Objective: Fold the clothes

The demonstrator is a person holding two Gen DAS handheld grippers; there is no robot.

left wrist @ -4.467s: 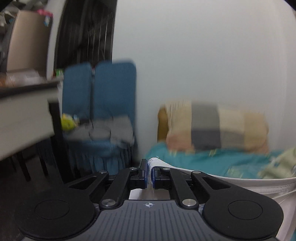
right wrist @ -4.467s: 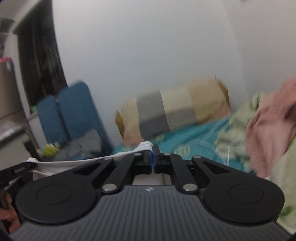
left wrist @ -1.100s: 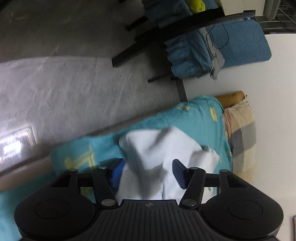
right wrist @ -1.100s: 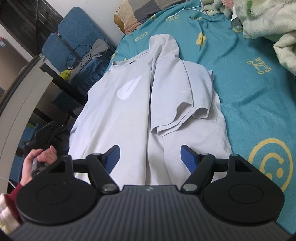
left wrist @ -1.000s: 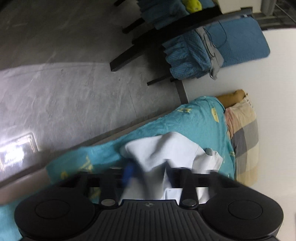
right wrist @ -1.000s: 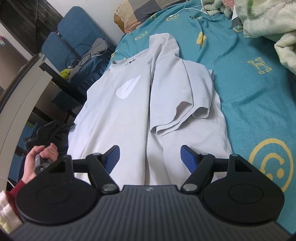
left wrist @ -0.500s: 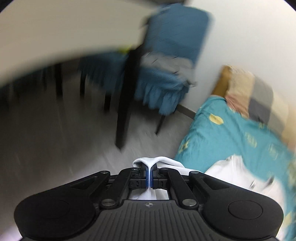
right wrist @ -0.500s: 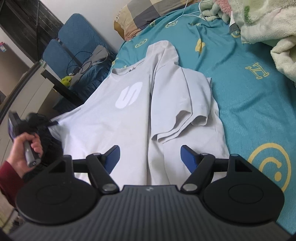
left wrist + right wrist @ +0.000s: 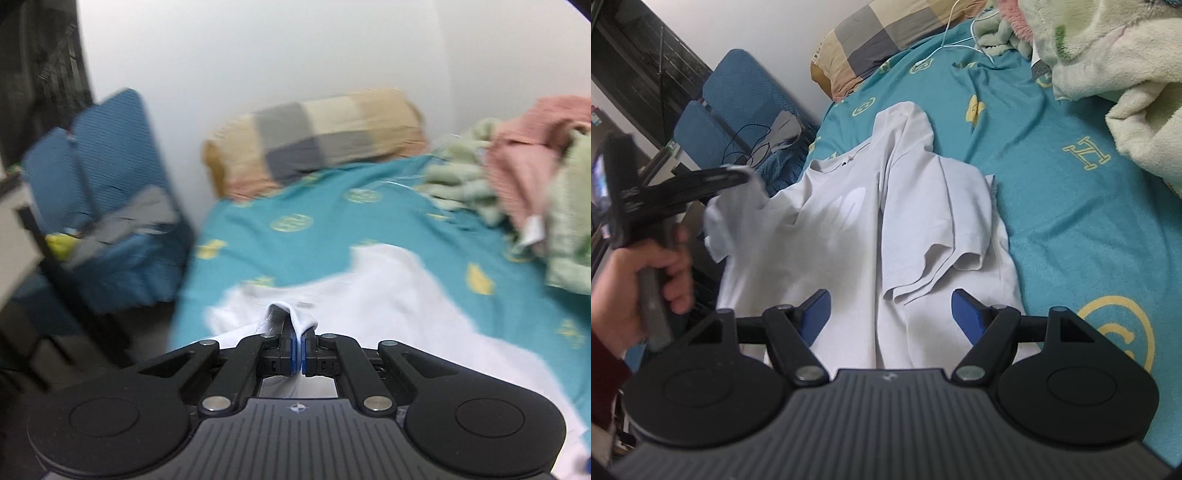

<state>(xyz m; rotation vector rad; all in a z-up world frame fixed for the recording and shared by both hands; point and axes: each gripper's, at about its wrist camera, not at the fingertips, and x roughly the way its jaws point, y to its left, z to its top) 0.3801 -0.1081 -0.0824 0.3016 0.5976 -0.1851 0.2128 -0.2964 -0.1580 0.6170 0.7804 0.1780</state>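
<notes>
Left wrist view: left gripper (image 9: 299, 356) now clamped tight on a fold of the white T-shirt (image 9: 388, 306), whereas a second ago spread wide over flat cloth. Camera swung from floor-facing to level, toward the pillow (image 9: 317, 136) at 12 o'clock. Sleeve side lifted, so second lengthwise fold probably under way; blur prevents certainty. Shirt body at 3 o'clock on the teal sheet (image 9: 332, 221).

Right wrist view: right gripper (image 9: 890, 308) spread wide, empty, unchanged. Shirt at 12 o'clock, right side already folded inward. Left gripper at 10 o'clock, raised with the left sleeve.
</notes>
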